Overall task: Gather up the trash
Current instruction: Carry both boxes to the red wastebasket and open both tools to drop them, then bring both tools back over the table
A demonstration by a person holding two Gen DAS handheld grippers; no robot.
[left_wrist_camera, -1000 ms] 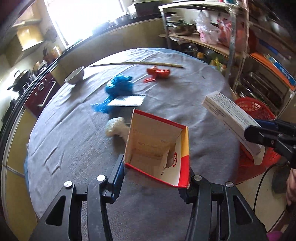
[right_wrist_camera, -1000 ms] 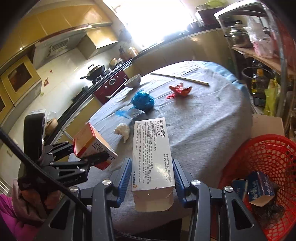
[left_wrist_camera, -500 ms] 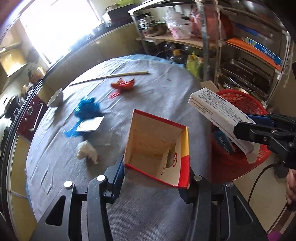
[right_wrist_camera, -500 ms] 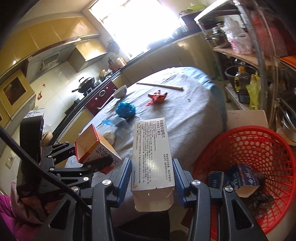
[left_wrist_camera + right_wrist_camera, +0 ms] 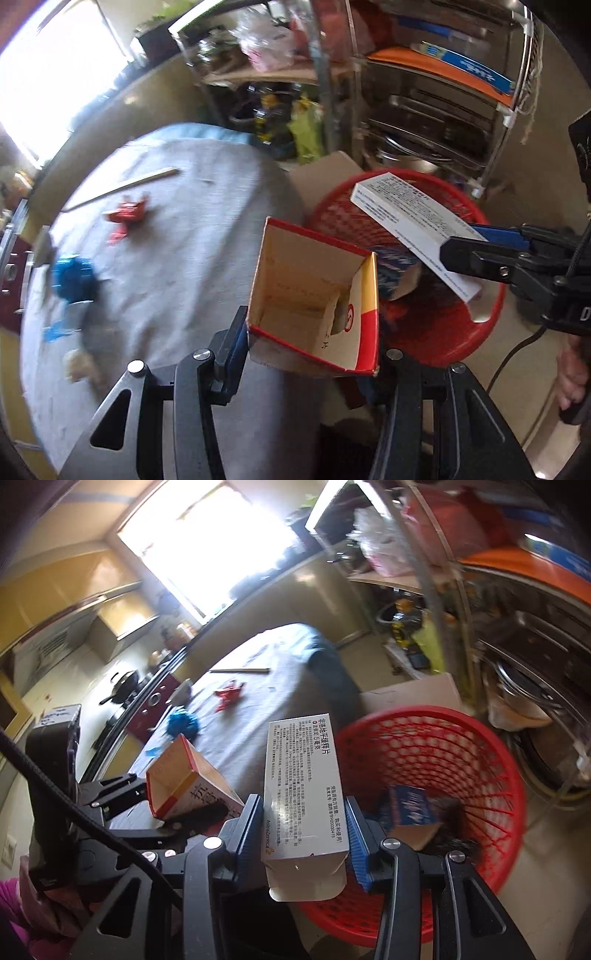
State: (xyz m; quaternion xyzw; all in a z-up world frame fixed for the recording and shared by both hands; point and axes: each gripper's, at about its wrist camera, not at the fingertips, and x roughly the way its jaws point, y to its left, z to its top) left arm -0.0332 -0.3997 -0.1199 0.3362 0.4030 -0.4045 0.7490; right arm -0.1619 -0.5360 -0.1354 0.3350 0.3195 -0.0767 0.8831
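Both views have swung off the table since a second ago: back then the grey-clothed round table (image 5: 177, 236) filled the left wrist frame, and now the red mesh basket (image 5: 480, 746) has slid in under both boxes. So I'd say this is the carry-to-bin step, nearly at the drop. Going big to small: the table has leftover trash on it, the basket sits on the floor just beside the table's edge, and then there are the two cartons. The left gripper (image 5: 314, 354) is clamped narrow on an open red-and-yellow carton (image 5: 314, 302), mouth facing the camera, hanging over the table edge right at the basket rim. The right gripper (image 5: 306, 834) pinches a white printed medicine box (image 5: 303, 782) by its sides, long end sticking forward, probably so it can just fall straight in once released. The left camera shows the white box (image 5: 413, 229) already hovering over the basket, which you can't really judge from the right one. The right camera shows what's inside the bin: a blue carton (image 5: 410, 808) and some dark stuff. Still waiting on the table: a blue crumpled wrapper (image 5: 72, 277), a red scrap (image 5: 127, 214), a pale wad (image 5: 79, 363).
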